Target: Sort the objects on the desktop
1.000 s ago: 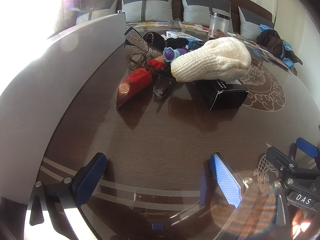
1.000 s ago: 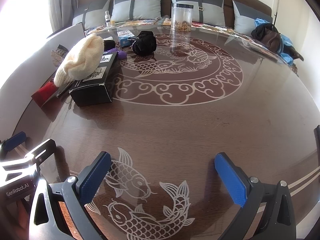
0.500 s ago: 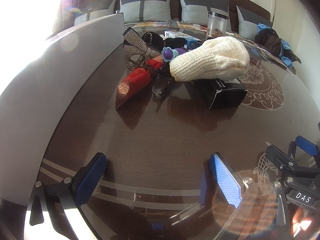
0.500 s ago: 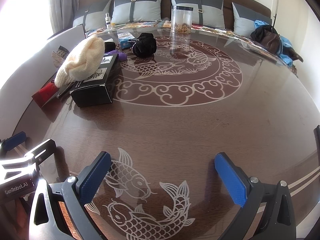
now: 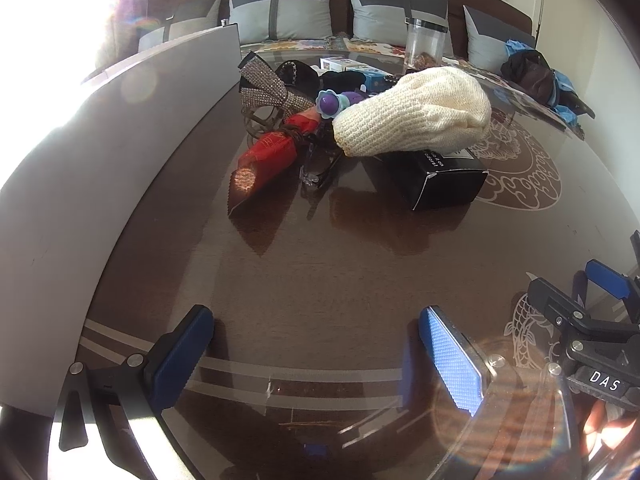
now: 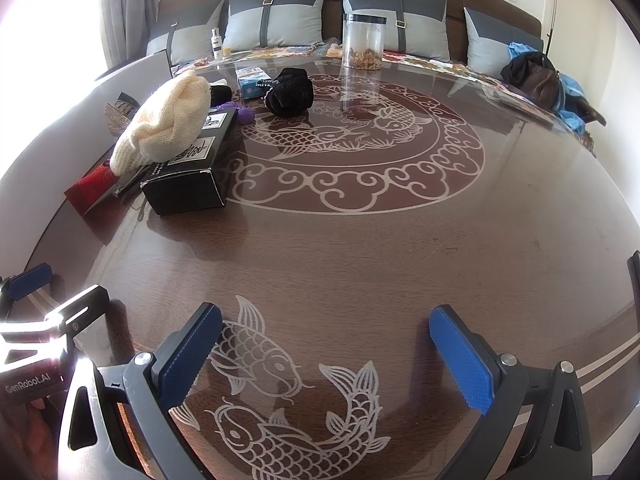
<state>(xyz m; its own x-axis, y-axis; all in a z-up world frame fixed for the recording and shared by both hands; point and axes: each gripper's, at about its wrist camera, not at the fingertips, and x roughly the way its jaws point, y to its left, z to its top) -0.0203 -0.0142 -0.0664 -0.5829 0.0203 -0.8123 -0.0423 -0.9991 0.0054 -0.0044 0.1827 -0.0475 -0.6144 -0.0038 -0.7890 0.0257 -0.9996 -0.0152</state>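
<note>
Left wrist view puts the clutter dead ahead of our left gripper [image 5: 316, 344] – fingers spread wide, nothing between them, hovering over bare table [image 5: 320, 264]. Landmark is the black box [image 5: 436, 174]: the cream knit hat [image 5: 416, 118] lies draped on top of it, long axis running left-to-right across our line of approach, cuff end overhanging the box on its left. Left of the box lies the red packet [image 5: 266, 160], its long axis slanting from the near left up toward the hat, with the glasses [image 5: 316, 168] between packet and box, and the purple toy [image 5: 332, 102] and rhinestone bow [image 5: 268, 90] behind. Our right gripper [image 6: 326, 354] is also spread wide and empty – from its view the box [image 6: 192, 178] sits well off to the upper left, so that arm would have to cross over. Judgement: the left hand is the nearer and better-aligned one. Hat looks like the first pick, since it sits on top; we would likely close across its short axis at the overhanging cuff. Snag risk on the box seems low.
</note>
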